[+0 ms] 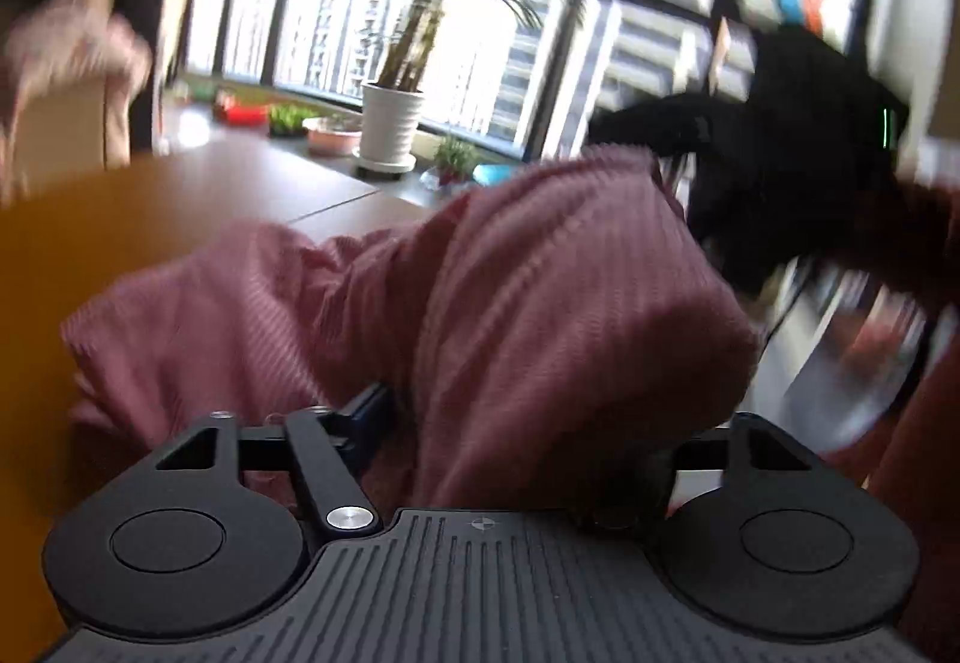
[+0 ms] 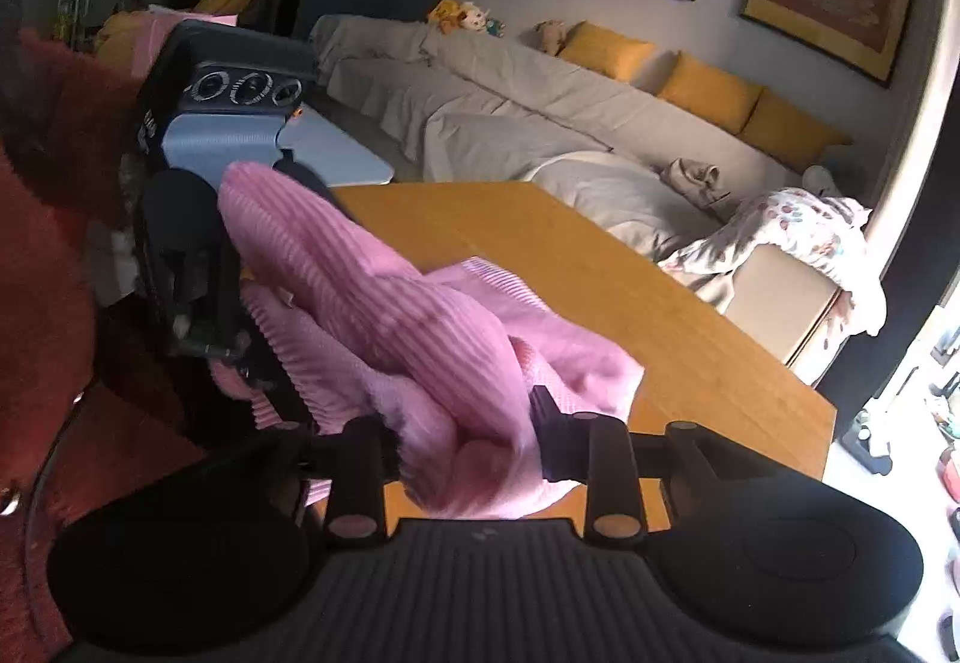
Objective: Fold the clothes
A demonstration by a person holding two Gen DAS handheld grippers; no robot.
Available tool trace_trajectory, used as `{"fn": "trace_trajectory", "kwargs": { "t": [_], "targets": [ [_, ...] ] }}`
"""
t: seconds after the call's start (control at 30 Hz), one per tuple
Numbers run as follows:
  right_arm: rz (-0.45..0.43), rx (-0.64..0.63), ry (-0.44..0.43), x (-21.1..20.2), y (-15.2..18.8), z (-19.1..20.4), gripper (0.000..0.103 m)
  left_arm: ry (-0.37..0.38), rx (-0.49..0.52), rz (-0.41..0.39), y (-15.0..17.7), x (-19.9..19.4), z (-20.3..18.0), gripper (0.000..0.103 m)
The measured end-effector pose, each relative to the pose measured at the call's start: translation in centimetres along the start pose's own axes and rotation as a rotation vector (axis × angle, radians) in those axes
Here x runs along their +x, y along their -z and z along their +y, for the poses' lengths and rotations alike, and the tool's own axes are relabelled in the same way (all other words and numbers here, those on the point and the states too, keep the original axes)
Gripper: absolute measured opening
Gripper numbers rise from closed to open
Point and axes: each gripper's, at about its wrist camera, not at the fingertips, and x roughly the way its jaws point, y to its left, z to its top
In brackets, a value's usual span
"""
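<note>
Left wrist view: the pink ribbed knit garment (image 1: 480, 291) is bunched above the orange wooden table (image 1: 90, 243), draped over the left gripper (image 1: 516, 423), whose grip I cannot tell. Right wrist view: the right gripper (image 2: 468, 441) pinches a thick fold of the garment (image 2: 384, 303). It looks soft, light and floppy; hems or seams would be the best places to hold.

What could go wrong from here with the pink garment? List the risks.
1. The garment hangs bunched between the right gripper and left gripper, above the table; it may land creased.
2. The left view is blurred from fast motion; cloth could slip out.
3. The grippers look close and may collide.
</note>
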Motion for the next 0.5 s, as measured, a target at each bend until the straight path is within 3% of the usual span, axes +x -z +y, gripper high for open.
{"fn": "trace_trajectory", "kwargs": {
  "t": [0.07, 0.13, 0.27, 0.33, 0.4, 0.43, 0.5],
  "targets": [
    [-0.01, 0.011, 0.01, 0.8, 0.3, -0.7, 0.061, 0.07, -0.157, -0.054, -0.5, -0.6, 2.5, 0.062],
    [-0.021, 0.022, 0.021, 1.7, 0.7, -1.5, 0.066, 0.116, -0.273, -0.102, -0.8, -1.2, 4.6, 0.062],
    [-0.048, 0.041, 0.025, 3.3, 1.3, -2.6, 0.075, 0.137, -0.334, -0.132, -1.3, -1.6, 6.7, 0.062],
    [-0.074, 0.049, -0.004, 3.8, 1.2, -2.6, 0.075, 0.165, -0.354, -0.13, -1.4, -1.4, 7.5, 0.064],
    [-0.095, 0.166, -0.053, 4.6, 0.9, -4.0, 0.075, 0.171, -0.358, -0.126, -1.4, -1.3, 7.8, 0.071],
    [-0.105, 0.23, -0.078, 4.9, 0.8, -4.7, 0.072, 0.157, -0.352, -0.127, -1.6, -1.4, 7.8, 0.08],
    [-0.125, 0.357, -0.129, 5.7, 0.4, -6.2, 0.057, 0.13, -0.341, -0.128, -2.0, -1.6, 8.0, 0.091]
  ]
}}
